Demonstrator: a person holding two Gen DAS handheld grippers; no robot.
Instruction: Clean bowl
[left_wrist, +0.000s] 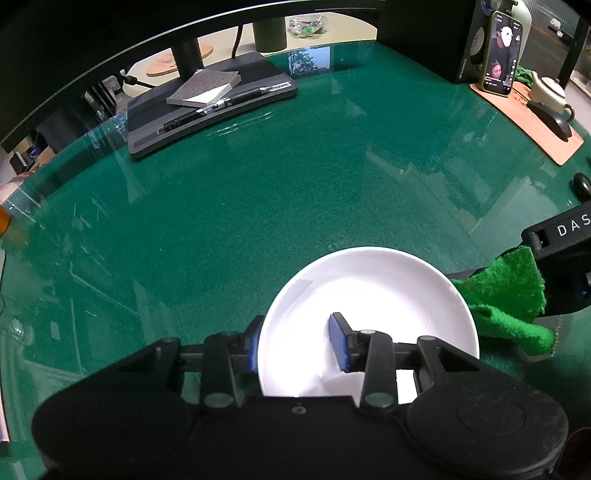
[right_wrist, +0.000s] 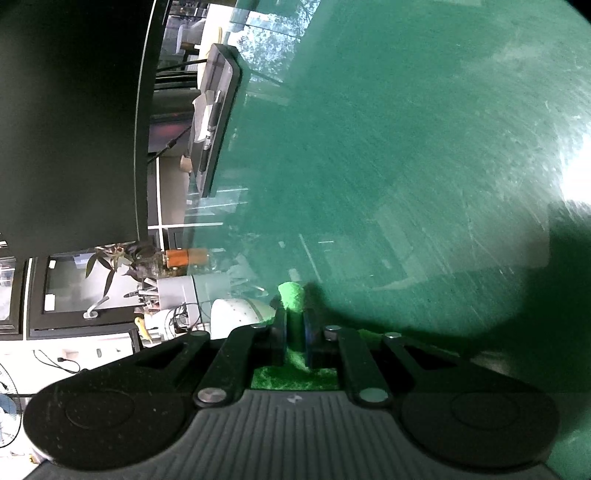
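A white bowl sits on the green glass-topped desk at the bottom centre of the left wrist view. My left gripper straddles its near-left rim, one blue pad outside and one inside, holding the bowl. My right gripper is shut on a bright green cloth. The cloth also shows in the left wrist view, hanging beside the bowl's right rim, under the right gripper's black body. The bowl does not show in the right wrist view.
A black monitor base with a notepad and pens stands at the back left. A phone, a teapot and a mouse on a cork mat are at the back right. A monitor fills the right wrist view's left side.
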